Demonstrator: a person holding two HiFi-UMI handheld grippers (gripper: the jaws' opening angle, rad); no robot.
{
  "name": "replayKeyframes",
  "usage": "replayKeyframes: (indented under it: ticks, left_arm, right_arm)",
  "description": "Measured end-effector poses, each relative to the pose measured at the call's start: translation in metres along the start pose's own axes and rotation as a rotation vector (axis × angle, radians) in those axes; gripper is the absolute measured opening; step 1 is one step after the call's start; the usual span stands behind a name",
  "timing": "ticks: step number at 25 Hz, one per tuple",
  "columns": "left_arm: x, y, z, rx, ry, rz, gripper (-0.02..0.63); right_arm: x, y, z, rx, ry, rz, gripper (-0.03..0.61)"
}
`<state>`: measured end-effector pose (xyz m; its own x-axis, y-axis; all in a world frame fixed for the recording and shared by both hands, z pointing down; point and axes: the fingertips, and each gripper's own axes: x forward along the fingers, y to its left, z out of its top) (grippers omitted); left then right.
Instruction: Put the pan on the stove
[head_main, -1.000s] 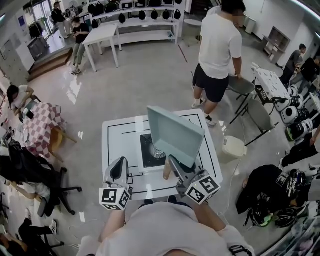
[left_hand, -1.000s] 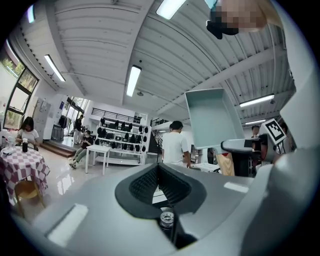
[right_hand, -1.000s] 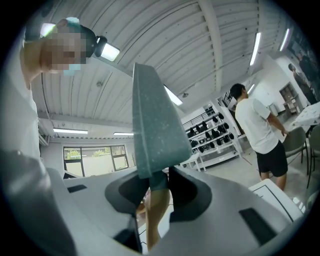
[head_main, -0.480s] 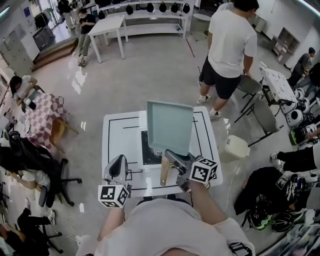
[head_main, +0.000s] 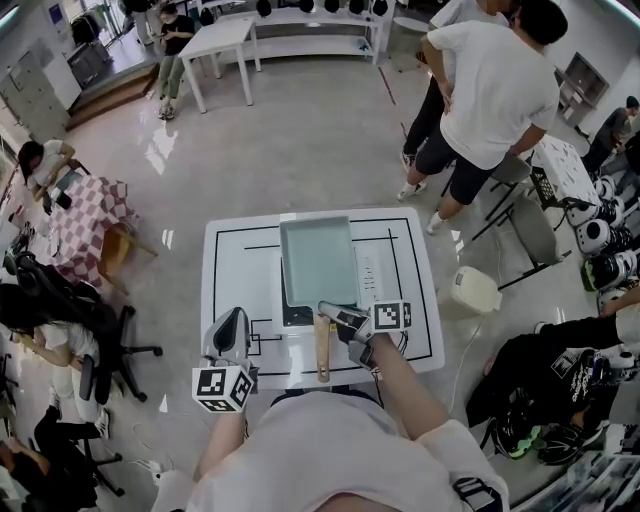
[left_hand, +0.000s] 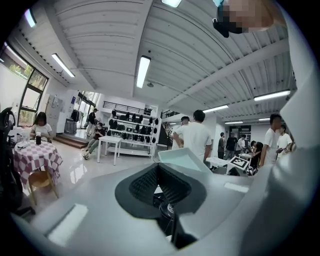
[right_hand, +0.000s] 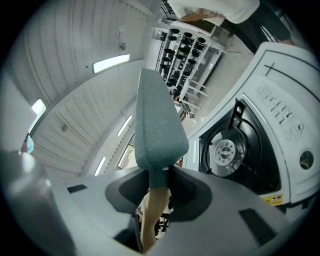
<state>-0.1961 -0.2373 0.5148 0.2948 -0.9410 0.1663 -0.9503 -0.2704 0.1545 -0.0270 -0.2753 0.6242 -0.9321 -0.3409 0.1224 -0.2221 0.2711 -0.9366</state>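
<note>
Risk: right gripper (head_main: 340, 320) clamps only the wooden handle (head_main: 322, 350), so pan (head_main: 318, 262) at frame centre can twist and land skewed on stove (head_main: 371, 280). Left gripper (head_main: 230, 330), lower left, is closed and empty.

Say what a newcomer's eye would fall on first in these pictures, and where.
The pale green square pan stands out, over the black stove at the middle of the white table. The right gripper grips its wooden handle at the table's near edge. The left gripper hangs empty, fingers together, further left.
</note>
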Motion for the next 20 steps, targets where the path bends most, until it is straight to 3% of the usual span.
replayKeyframes:
  ticks: [8, 20]
  left_arm:
    - [0.003, 0.001, -0.012, -0.017, 0.031, 0.013, 0.011]
    - [0.010, 0.007, -0.014, -0.017, 0.048, 0.027, 0.011]
  right_arm:
    - [0.007, -0.045, -0.018, 0.220, 0.057, 0.046, 0.120]
    - [0.012, -0.087, -0.031, 0.339, 0.084, 0.033, 0.120]
